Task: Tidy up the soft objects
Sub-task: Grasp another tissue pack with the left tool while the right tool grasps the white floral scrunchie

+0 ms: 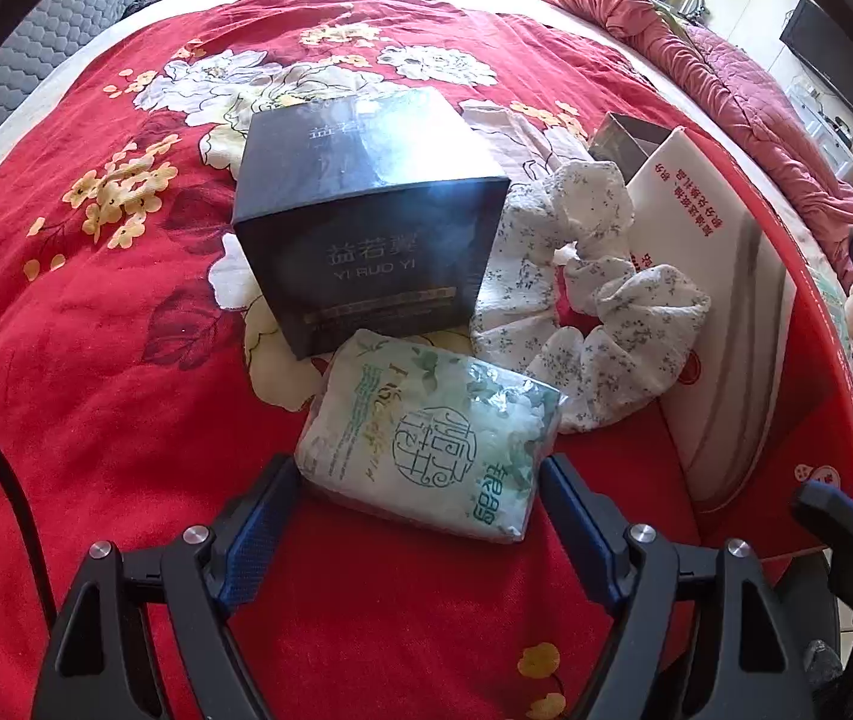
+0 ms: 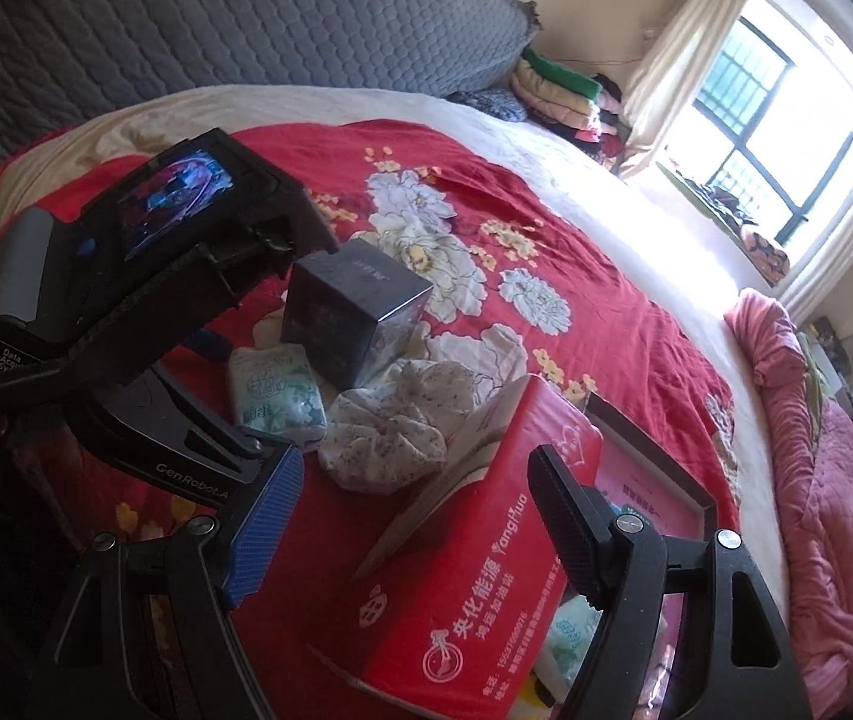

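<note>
A green-and-white tissue pack (image 1: 432, 438) lies on the red floral bedspread (image 1: 96, 330). My left gripper (image 1: 420, 480) is open, its blue-padded fingers on either side of the pack's near end. A white floral scrunchie (image 1: 594, 312) lies just right of the pack, against the red box (image 1: 726, 324). In the right wrist view the pack (image 2: 279, 396) and scrunchie (image 2: 390, 432) lie left of the red box (image 2: 474, 546). My right gripper (image 2: 414, 510) is open above the box's red lid, holding nothing. Another tissue pack (image 2: 570, 636) shows inside the box.
A black carton (image 1: 366, 216) stands behind the pack, also in the right wrist view (image 2: 354, 312). A grey padded headboard (image 2: 216, 18) runs along the far side. A pink quilt (image 2: 810, 456) is bunched at the right. Folded clothes (image 2: 558, 90) sit by the window.
</note>
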Tool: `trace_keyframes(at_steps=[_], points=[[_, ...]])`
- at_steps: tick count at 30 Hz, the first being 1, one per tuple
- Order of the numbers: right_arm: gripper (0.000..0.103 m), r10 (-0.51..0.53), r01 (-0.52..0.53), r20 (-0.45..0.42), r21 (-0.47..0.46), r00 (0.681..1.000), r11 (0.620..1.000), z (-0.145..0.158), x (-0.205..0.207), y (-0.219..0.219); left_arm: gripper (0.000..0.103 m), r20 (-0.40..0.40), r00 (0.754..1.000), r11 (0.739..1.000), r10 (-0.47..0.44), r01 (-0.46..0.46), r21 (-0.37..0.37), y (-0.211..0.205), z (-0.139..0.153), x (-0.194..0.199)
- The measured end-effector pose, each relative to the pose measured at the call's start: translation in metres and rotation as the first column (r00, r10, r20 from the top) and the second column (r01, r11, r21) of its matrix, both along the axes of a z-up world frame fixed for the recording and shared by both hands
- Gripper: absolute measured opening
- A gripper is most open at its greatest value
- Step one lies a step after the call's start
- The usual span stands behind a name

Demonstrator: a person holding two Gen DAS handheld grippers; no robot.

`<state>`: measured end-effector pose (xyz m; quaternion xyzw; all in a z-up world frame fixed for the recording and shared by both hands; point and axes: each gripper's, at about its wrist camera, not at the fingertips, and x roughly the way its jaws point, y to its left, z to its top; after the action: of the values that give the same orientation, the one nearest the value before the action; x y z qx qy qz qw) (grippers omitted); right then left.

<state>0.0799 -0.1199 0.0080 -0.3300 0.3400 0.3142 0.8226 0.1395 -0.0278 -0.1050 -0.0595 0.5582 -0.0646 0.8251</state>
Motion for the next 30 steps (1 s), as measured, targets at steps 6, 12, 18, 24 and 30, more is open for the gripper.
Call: trace_keyframes(at_steps=[6, 12, 18, 24, 30], points=[[0.078, 0.206, -0.211, -0.055, -0.142, 0.977, 0.967, -0.022, 0.014, 0.029, 0.073, 0.013, 1.0, 0.997, -0.004, 0.005, -0.081, 0.018, -0.003, -0.001], [0.078, 0.359, -0.385, -0.138, -0.329, 0.923, 0.862, -0.057, 0.02, 0.056, 0.072, 0.013, 0.999, 0.984, 0.029, -0.026, -0.176, 0.049, 0.007, -0.008], [0.077, 0.381, -0.42, -0.187, -0.522, 0.906, 0.742, -0.098, 0.027, 0.073, 0.072, 0.016, 0.998, 0.977, 0.065, -0.06, -0.203, 0.074, 0.01, -0.009], [0.023, 0.28, -0.38, -0.264, -0.511, 0.923, 0.771, -0.107, 0.051, 0.078, 0.072, -0.001, 0.997, 0.971, 0.082, -0.08, -0.226, 0.082, 0.005, -0.007], [0.012, 0.129, -0.182, -0.289, -0.164, 0.948, 0.969, -0.066, 0.073, 0.053, 0.072, 0.042, 0.996, 0.969, 0.073, -0.061, -0.241, 0.078, 0.016, -0.009]])
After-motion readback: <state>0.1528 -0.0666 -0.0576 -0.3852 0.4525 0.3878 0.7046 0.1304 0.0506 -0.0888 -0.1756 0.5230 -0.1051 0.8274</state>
